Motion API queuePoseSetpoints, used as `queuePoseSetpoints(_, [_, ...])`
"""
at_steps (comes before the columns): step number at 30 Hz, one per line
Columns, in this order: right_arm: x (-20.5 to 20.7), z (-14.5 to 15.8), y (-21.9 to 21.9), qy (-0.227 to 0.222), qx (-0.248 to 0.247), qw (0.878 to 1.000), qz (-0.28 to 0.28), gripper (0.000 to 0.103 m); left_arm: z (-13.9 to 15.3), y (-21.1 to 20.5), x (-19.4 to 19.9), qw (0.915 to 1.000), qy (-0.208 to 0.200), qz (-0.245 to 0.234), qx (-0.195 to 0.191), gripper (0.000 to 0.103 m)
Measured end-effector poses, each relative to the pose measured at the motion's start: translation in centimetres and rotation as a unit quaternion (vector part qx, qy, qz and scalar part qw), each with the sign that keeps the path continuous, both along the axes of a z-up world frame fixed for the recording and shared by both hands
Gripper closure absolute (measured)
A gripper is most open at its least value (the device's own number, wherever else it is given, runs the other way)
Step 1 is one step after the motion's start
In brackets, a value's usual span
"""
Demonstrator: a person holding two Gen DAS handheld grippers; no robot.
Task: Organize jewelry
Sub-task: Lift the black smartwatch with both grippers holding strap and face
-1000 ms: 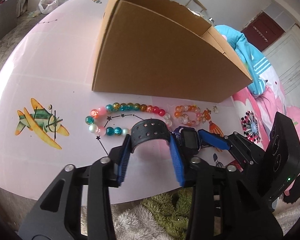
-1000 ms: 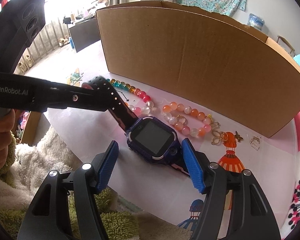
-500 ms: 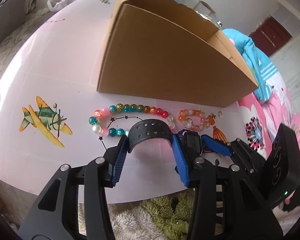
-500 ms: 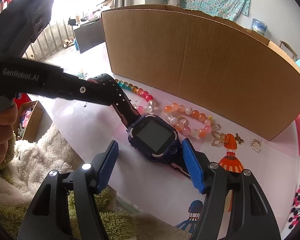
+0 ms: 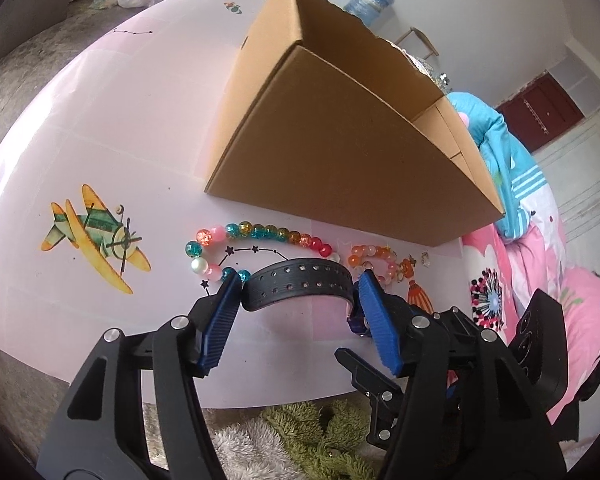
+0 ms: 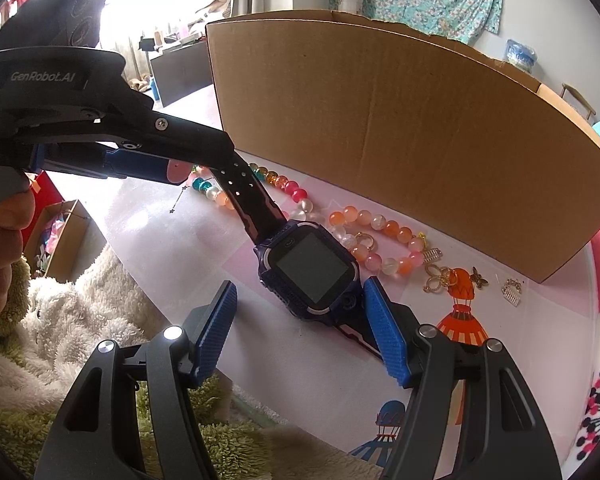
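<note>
Both cameras are sitting just behind their own fingers and looking steeply down, from close in, across a pink table (image 5: pixel 100 128) toward the long wall of a cardboard box (image 5: pixel 340 160). The left wrist view is facing the box's near corner, taking in the table's open stretch to its left. The right wrist view is facing that wall more squarely from the other side. Both are sharing the watch (image 6: pixel 310 270), the bead bracelets (image 5: pixel 260 234) and the box wall.

Light: bright daylight, blown-out window (image 6: pixel 136 4) upper left of right wrist view | shadows: soft | focus: sharp centre | distortion: strong fisheye bending, dark vignetted corners
</note>
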State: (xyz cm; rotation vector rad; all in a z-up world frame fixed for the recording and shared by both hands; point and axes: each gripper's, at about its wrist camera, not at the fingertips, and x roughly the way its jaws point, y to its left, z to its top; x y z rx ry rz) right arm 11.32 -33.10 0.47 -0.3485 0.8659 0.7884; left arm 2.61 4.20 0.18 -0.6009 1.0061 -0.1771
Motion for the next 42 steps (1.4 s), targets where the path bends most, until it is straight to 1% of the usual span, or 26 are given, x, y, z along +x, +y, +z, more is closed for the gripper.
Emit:
queuePoseSetpoints(1, [0.0, 0.0, 0.0, 0.0, 0.0, 1.0, 0.0, 0.039, 0.0, 0.0, 0.0, 1.0, -0.002, 0.004, -0.001, 0.049])
queuePoseSetpoints(2, [0.0, 0.0, 0.0, 0.0, 0.0, 1.0, 0.0, 0.039, 0.0, 0.0, 0.1, 1.0, -0.003, 0.005, -0.001, 0.056])
queuePoseSetpoints(4, [0.0, 0.0, 0.0, 0.0, 0.0, 1.0, 0.0, 0.039, -0.1, 0.1, 0.2, 1.0, -0.001, 0.005, -0.005, 0.062])
queuePoseSetpoints(6, [0.0, 0.0, 0.0, 0.0, -0.001, 1.0, 0.0, 0.039, -0.2, -0.1, 0.3, 1.0, 0.0, 0.003, -0.007, 0.072])
queuePoseSetpoints(8, [0.1, 0.0, 0.0, 0.0, -0.001, 1.0, 0.0, 0.039, -0.2, -0.2, 0.2, 1.0, -0.001, 0.0, -0.005, 0.077])
queuePoseSetpoints(12, [0.1, 0.1, 0.0, 0.0, -0.002, 1.0, -0.001, 0.039, 0.0, -0.7, 0.1, 0.9998, -0.008, -0.011, 0.018, 0.085])
queuePoseSetpoints(18, [0.1, 0.2, 0.1, 0.003, -0.006, 1.0, 0.0, 0.039, 0.9, -1.8, -0.8, 0.997, -0.018, -0.038, 0.065, 0.087])
queuePoseSetpoints(21, [0.3, 0.6, -0.4, 0.021, 0.004, 1.0, -0.008, 0.039, 0.9, -2.3, -1.2, 0.994, -0.015, -0.047, 0.097, 0.087])
queuePoseSetpoints(22, [0.5, 1.0, -1.0, 0.032, 0.014, 0.999, -0.022, 0.039, 0.9, -2.6, -1.4, 0.9918, -0.015, -0.052, 0.116, 0.087])
queuePoseSetpoints(24, [0.8, 1.7, -2.5, 0.048, 0.033, 0.997, -0.052, 0.039, 0.9, -2.6, -1.6, 0.9887, -0.015, -0.058, 0.138, 0.087])
queuePoseSetpoints(28, [1.9, 2.8, -6.3, 0.079, 0.064, 0.986, -0.13, 0.039, 0.7, -2.3, -1.9, 0.9849, -0.011, -0.065, 0.16, 0.087])
queuePoseSetpoints(30, [2.5, 2.8, -8.3, 0.095, 0.075, 0.978, -0.172, 0.039, 0.5, -2.0, -1.8, 0.9846, -0.006, -0.066, 0.162, 0.087])
queuePoseSetpoints(32, [2.9, 2.3, -9.5, 0.111, 0.08, 0.971, -0.196, 0.039, 0.3, -1.9, -1.7, 0.9847, -0.002, -0.068, 0.16, 0.087])
queuePoseSetpoints(35, [3.6, 1.4, -10.2, 0.149, 0.097, 0.96, -0.214, 0.044, 0.2, -1.9, -1.7, 0.9847, -0.002, -0.069, 0.16, 0.087])
queuePoseSetpoints(37, [3.6, 0.9, -9.9, 0.164, 0.098, 0.958, -0.214, 0.052, 0.1, -1.8, -1.7, 0.9849, -0.002, -0.069, 0.159, 0.087])
queuePoseSetpoints(38, [3.7, 0.5, -9.7, 0.173, 0.091, 0.957, -0.215, 0.054, 0.0, -1.8, -1.7, 0.9851, -0.002, -0.068, 0.158, 0.087])
queuePoseSetpoints(41, [4.1, 0.4, -9.2, 0.176, 0.084, 0.956, -0.219, 0.064, -0.1, -1.8, -1.7, 0.9854, -0.002, -0.066, 0.157, 0.087])
queuePoseSetpoints(42, [4.1, 0.3, -9.1, 0.182, 0.087, 0.954, -0.22, 0.07, -0.1, -1.9, -1.7, 0.9853, -0.003, -0.067, 0.157, 0.087])
